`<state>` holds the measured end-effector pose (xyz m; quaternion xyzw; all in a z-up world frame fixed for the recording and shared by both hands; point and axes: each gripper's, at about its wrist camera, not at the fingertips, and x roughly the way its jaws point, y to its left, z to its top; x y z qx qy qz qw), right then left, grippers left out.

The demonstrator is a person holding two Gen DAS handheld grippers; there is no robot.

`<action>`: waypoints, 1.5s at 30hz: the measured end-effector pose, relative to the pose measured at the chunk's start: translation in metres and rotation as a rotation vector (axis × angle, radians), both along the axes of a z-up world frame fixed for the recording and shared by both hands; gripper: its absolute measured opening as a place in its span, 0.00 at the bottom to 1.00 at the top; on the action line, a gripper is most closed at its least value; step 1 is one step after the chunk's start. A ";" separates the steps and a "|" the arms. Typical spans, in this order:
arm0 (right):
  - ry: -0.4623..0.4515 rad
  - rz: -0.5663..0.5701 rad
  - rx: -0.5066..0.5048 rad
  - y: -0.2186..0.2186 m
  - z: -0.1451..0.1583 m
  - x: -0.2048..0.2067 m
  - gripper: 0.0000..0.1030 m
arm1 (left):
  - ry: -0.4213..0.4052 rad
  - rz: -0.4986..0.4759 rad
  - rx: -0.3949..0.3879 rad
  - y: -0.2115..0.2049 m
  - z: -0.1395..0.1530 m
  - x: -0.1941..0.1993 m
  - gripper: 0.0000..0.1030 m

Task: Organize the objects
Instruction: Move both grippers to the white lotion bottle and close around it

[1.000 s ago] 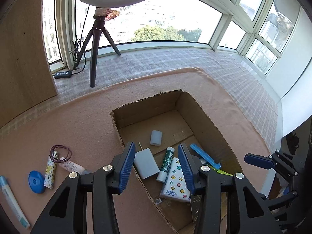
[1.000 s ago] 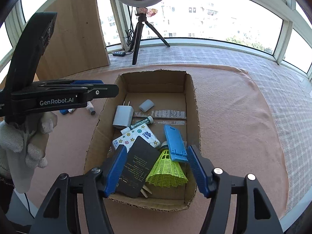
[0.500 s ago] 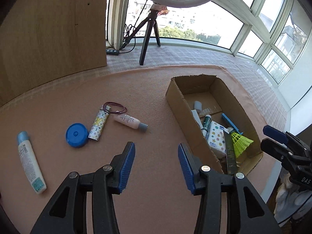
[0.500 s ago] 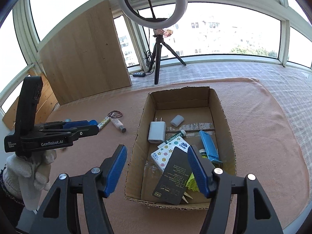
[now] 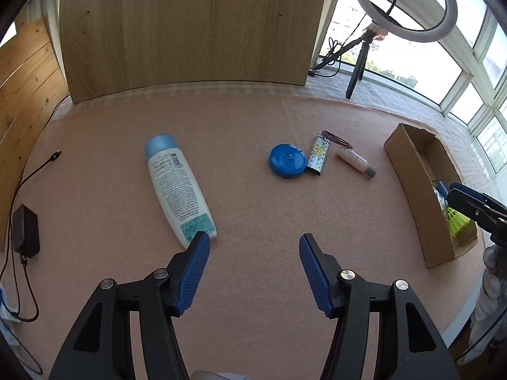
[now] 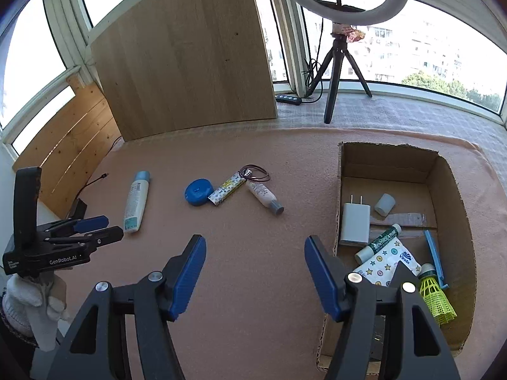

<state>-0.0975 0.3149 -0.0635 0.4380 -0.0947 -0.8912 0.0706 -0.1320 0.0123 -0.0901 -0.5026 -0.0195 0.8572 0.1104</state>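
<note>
Looks like the tall white plastic bottle with the pale blue cap [image 5: 178, 190] is next up, lying flat on the pinkish felt-covered table [image 5: 253, 285] well away from the open brown cardboard box [image 6: 450, 190]. Pretty clearly a left-side job: left gripper [image 5: 253, 243] hanging right over the bottle's bottom end, with the left blue pad just at that end in the wrist view, though hard to say if actually touching. Jaws spread, just been opening wider, nothing between them but bare felt. Worth noting the long axis: cap end pointing away toward the wooden board, base end toward the gripper, the whole thing slanting a bit to the left going away. So sitting mostly along the line the fingers point, not across it, and off to the left of the gap. Guessing a sideways shift left plus maybe a wrist roll needed to get the pads on either side of the body rather than end to end. Right gripper [image 6: 255, 253] also spread and empty, parked over the felt just beside the box's near-left wall, with the bottle far off to its left beyond the other gripper, so no contest on which is nearer. Also out on the felt, between bottle and box: round blue plastic disc [image 5: 287, 161], a small patterned flat pack [image 5: 317, 155] touching it, and a little white tube with a grey cap [image 5: 355, 162].
</note>
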 end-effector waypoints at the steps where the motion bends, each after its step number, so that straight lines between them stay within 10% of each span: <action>1: -0.013 0.008 -0.015 -0.004 -0.003 -0.005 0.59 | -0.005 0.014 0.001 -0.008 -0.002 -0.001 0.61; 19: -0.132 0.108 -0.137 -0.061 -0.021 -0.087 0.59 | -0.070 0.098 0.139 -0.085 -0.028 -0.042 0.61; 45: -0.369 0.372 -0.215 -0.215 -0.093 -0.177 0.51 | -0.102 0.077 0.251 -0.095 -0.063 -0.073 0.60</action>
